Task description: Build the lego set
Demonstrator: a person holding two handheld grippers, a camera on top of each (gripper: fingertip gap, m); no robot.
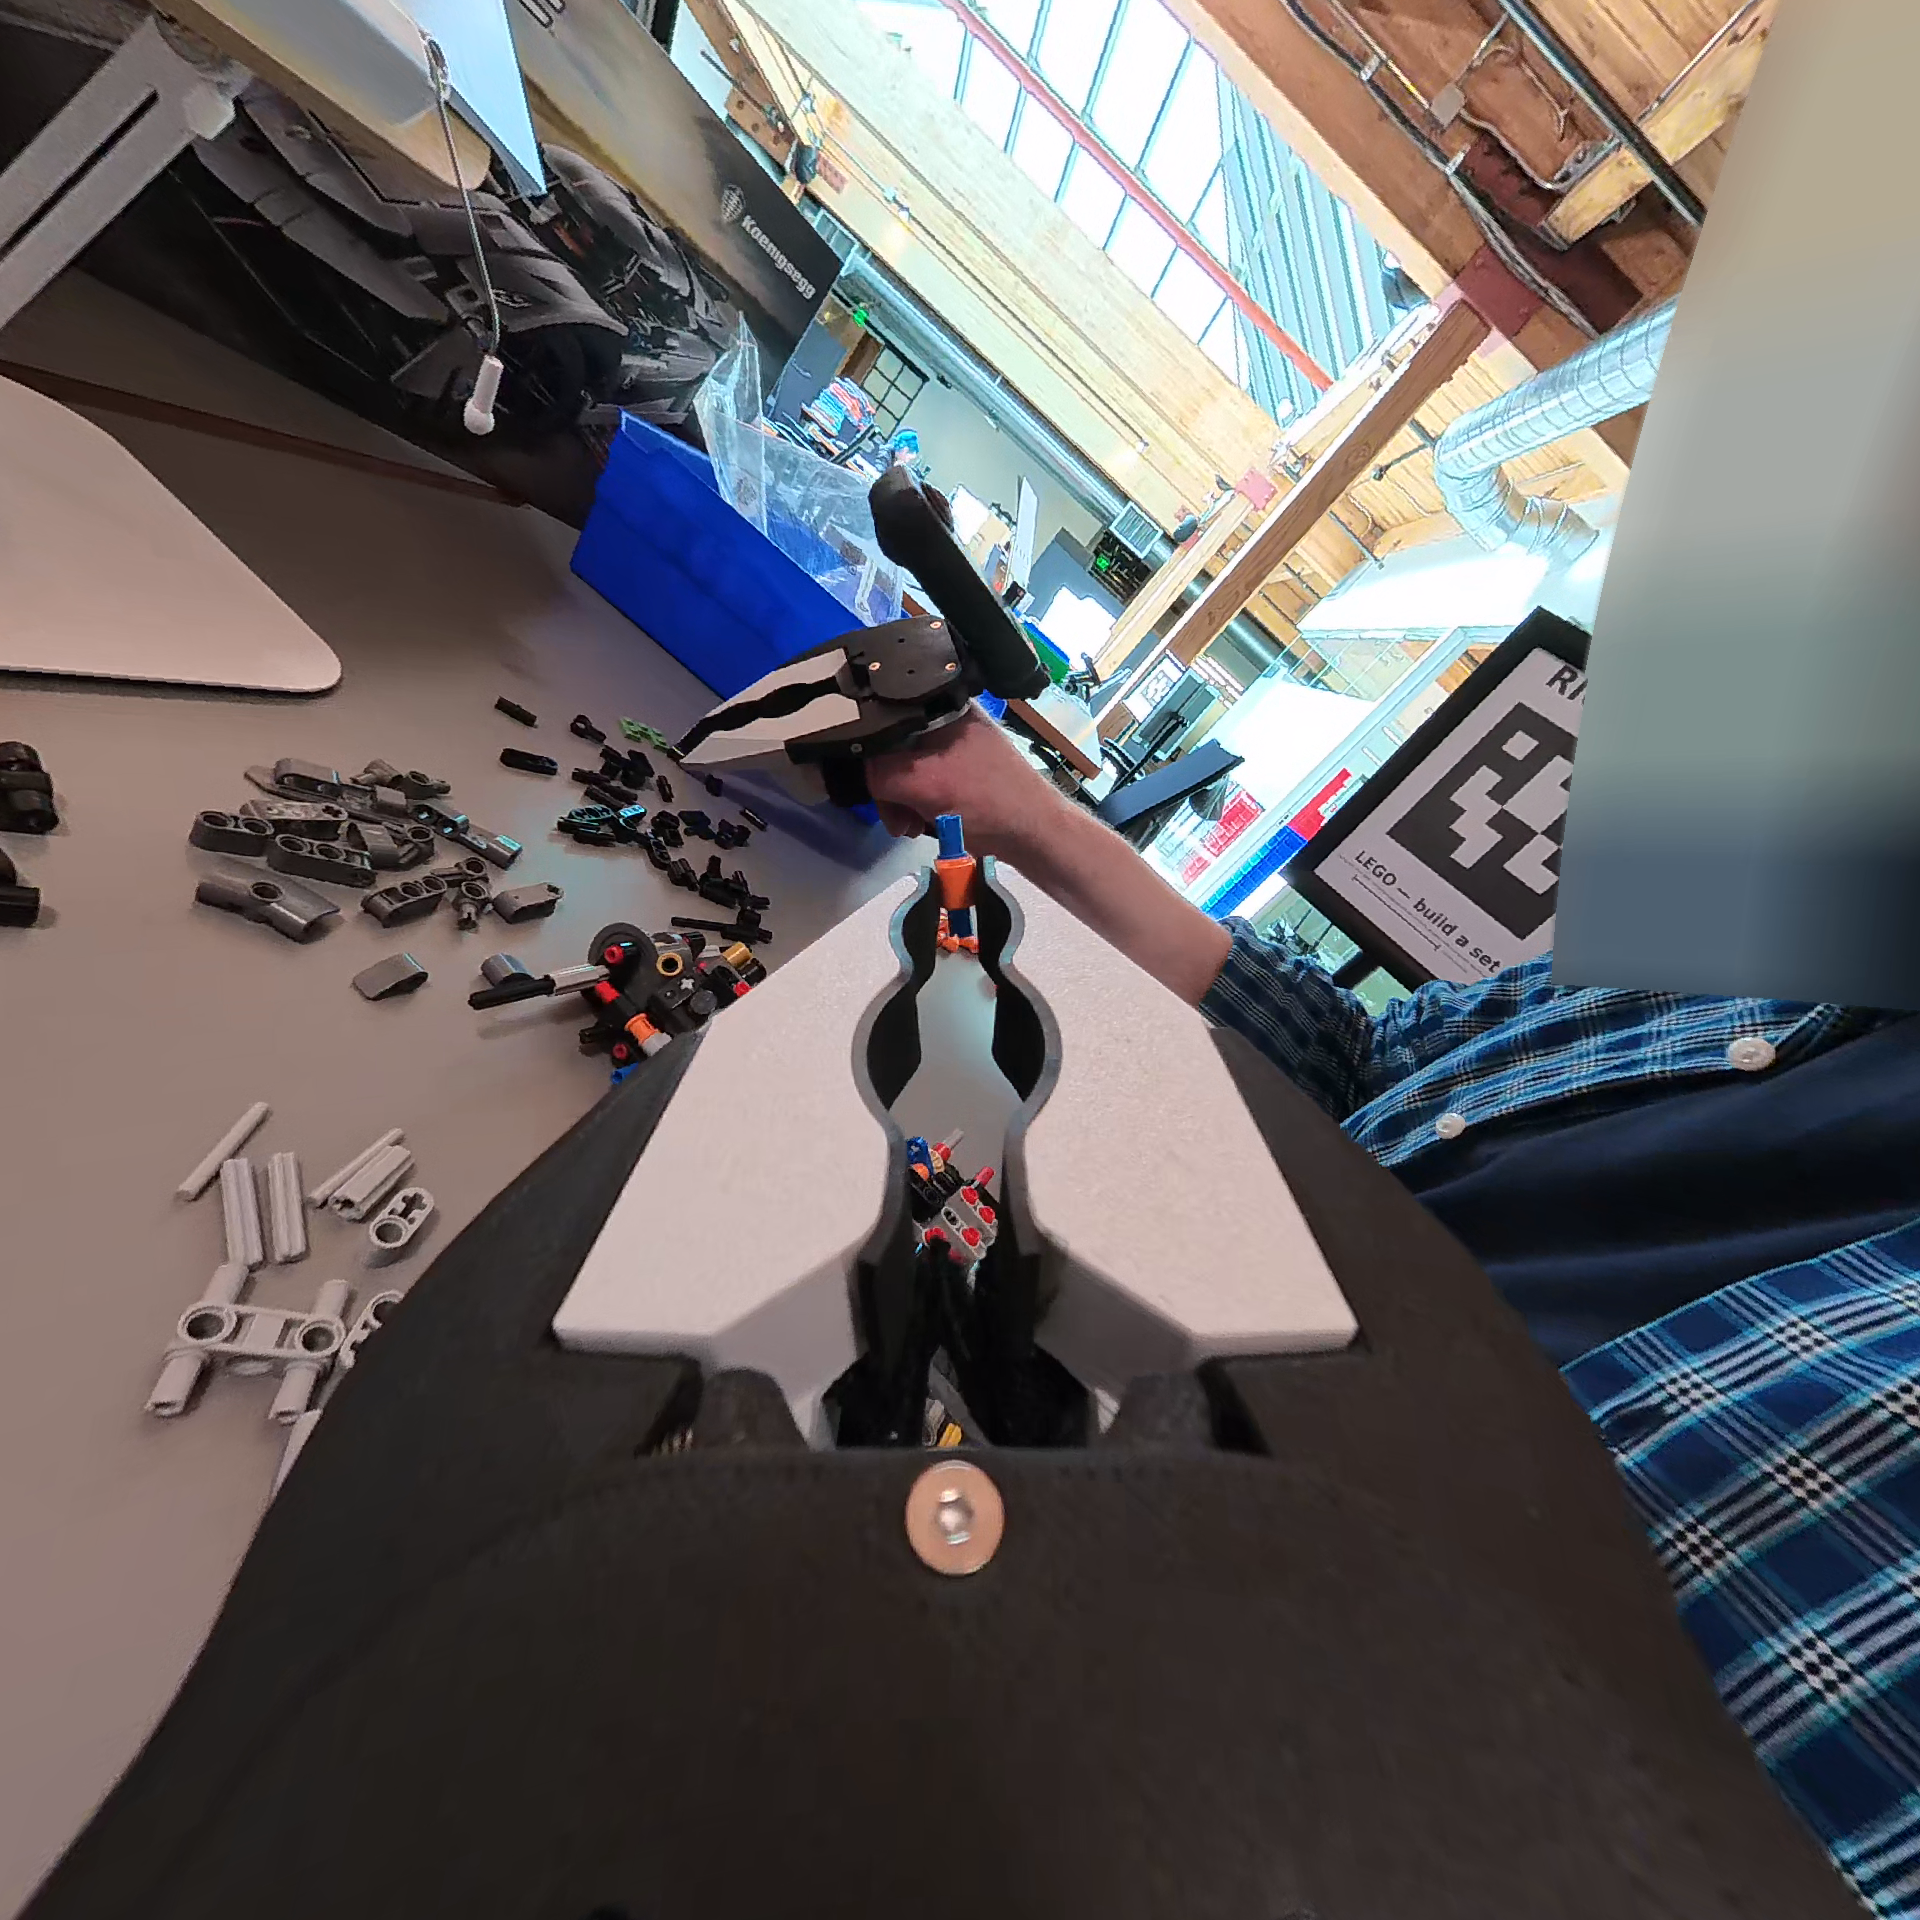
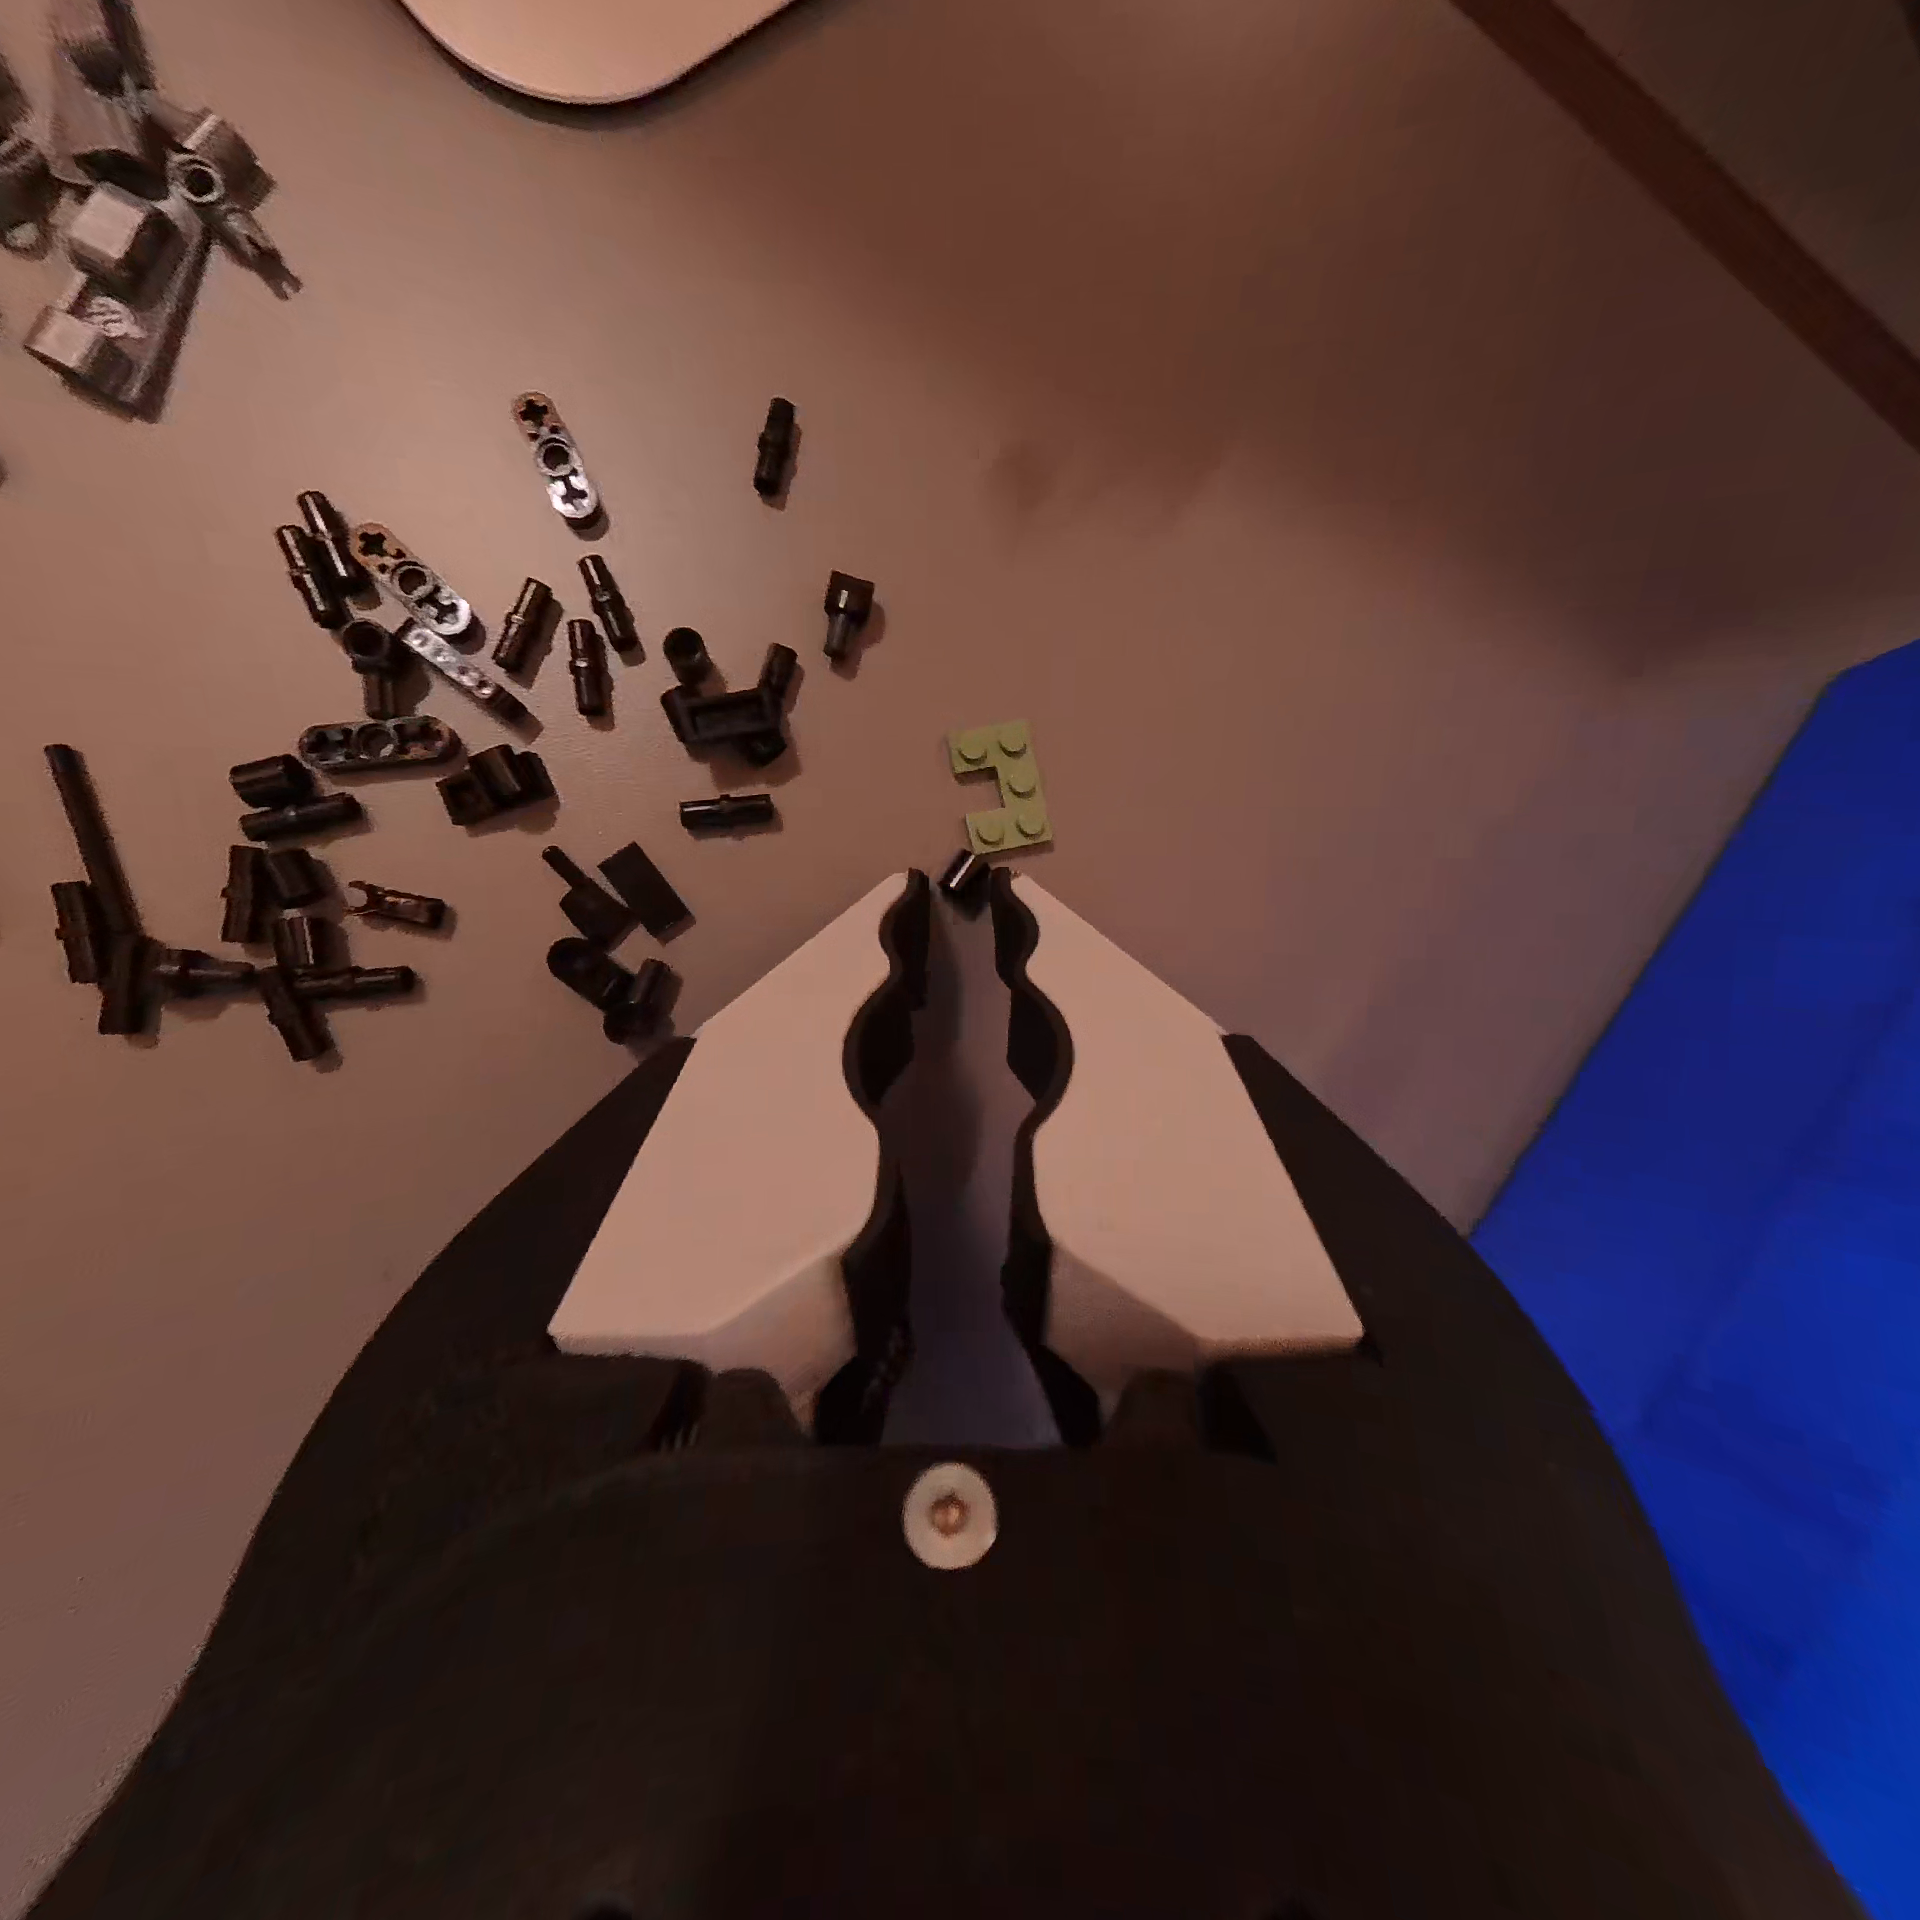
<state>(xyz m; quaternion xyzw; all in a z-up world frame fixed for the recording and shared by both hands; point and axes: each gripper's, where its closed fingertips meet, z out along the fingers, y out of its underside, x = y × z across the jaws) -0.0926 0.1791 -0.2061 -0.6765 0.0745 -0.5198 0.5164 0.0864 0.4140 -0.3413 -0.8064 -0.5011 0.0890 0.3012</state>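
The left claw (image 1: 954, 883) is clenching a small orange and blue piece (image 1: 954, 873) at its very tips, with the blue stub sticking out past them. Farther back between the same fingers, a black sub-assembly with red and orange pins (image 1: 951, 1210) is showing through the gap; whether the claw is touching it cannot be told.

In the left wrist view, the right claw (image 1: 691, 750) is hovering at about 11 o'clock from the left tips, held by a bare hand (image 1: 940, 774), pointing down at the grey tabletop (image 1: 436, 582). In its own view the right claw (image 2: 956, 883) is nearly closed around a short black pin (image 2: 964, 881) sitting between its tips, though the pin is still lying on the tabletop. A pale green notched plate (image 2: 1003, 795) is lying just beyond, at about 1 o'clock from the tips.

A scatter of black pins and connectors (image 2: 436, 769) is lying at 10 o'clock from the right claw. In the left wrist view, dark grey beams (image 1: 343, 842) are lying at 9 o'clock, light grey axles and connectors (image 1: 281, 1247) at 8 o'clock, and another partly built black assembly (image 1: 655, 982) sits between them. A blue bin (image 1: 686, 551) holding a clear plastic bag (image 1: 790, 478) is standing at 11 o'clock.
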